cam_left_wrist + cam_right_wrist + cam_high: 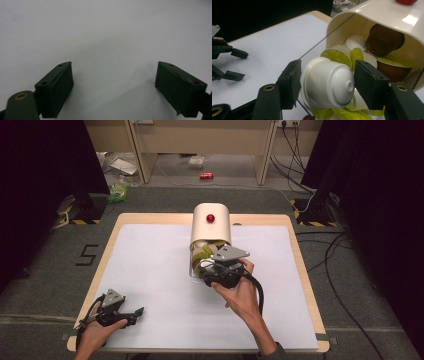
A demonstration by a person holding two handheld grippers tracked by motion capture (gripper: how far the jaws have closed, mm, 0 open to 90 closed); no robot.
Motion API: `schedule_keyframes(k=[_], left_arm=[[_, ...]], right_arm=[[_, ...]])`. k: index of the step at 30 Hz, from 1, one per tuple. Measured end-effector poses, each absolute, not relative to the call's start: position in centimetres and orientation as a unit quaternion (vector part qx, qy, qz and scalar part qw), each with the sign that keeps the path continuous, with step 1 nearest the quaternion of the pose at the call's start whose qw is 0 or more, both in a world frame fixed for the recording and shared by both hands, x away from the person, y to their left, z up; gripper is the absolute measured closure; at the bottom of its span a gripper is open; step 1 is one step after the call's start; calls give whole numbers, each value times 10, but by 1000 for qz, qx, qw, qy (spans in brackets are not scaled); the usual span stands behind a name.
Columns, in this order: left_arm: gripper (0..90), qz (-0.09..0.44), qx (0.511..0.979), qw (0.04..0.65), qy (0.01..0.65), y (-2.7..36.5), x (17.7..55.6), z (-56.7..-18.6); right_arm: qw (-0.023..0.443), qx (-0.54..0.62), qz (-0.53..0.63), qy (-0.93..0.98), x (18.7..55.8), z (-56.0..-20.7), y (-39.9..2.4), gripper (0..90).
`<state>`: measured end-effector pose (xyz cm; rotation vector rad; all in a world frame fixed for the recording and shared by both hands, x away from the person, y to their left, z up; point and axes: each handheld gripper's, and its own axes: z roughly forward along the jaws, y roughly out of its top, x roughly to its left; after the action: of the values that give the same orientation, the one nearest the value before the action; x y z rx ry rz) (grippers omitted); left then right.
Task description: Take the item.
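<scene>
A cream container (210, 222) with a red knob (210, 218) lies on its side at the table's middle, its mouth toward me. Several coffee capsules (205, 252) spill from it. My right gripper (220, 270) is at that mouth. In the right gripper view its jaws (328, 67) press on both sides of a white capsule (329, 83). Green-lidded capsules (337, 56) and a brown capsule (384, 40) lie behind it inside the container (372, 12). My left gripper (136, 316) rests open near the front left corner, with bare mat between its jaws (115, 66).
A white mat (150, 270) covers the wooden table (300, 270). A red can (206, 175) lies on the floor beyond the table, and cables (330, 265) trail on the right. The left gripper (238, 64) also shows far left in the right gripper view.
</scene>
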<state>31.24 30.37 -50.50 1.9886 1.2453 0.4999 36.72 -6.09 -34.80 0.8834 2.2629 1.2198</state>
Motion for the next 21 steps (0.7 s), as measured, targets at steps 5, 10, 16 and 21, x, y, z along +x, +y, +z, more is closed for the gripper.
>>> schedule_keyframes(k=[5, 10, 16, 21], left_arm=[[143, 194, 772, 363, 484, 304, 312, -505], [142, 194, 773, 363, 484, 304, 312, -505], [143, 194, 773, 363, 484, 304, 312, -505], [142, 194, 772, 363, 484, 304, 312, -505]], right_arm=[[209, 314, 446, 812, 362, -343, -68, 407], [208, 319, 451, 807, 358, -338, -78, 407], [217, 320, 446, 808, 352, -337, -90, 407], [223, 327, 446, 802, 348, -335, -104, 407]])
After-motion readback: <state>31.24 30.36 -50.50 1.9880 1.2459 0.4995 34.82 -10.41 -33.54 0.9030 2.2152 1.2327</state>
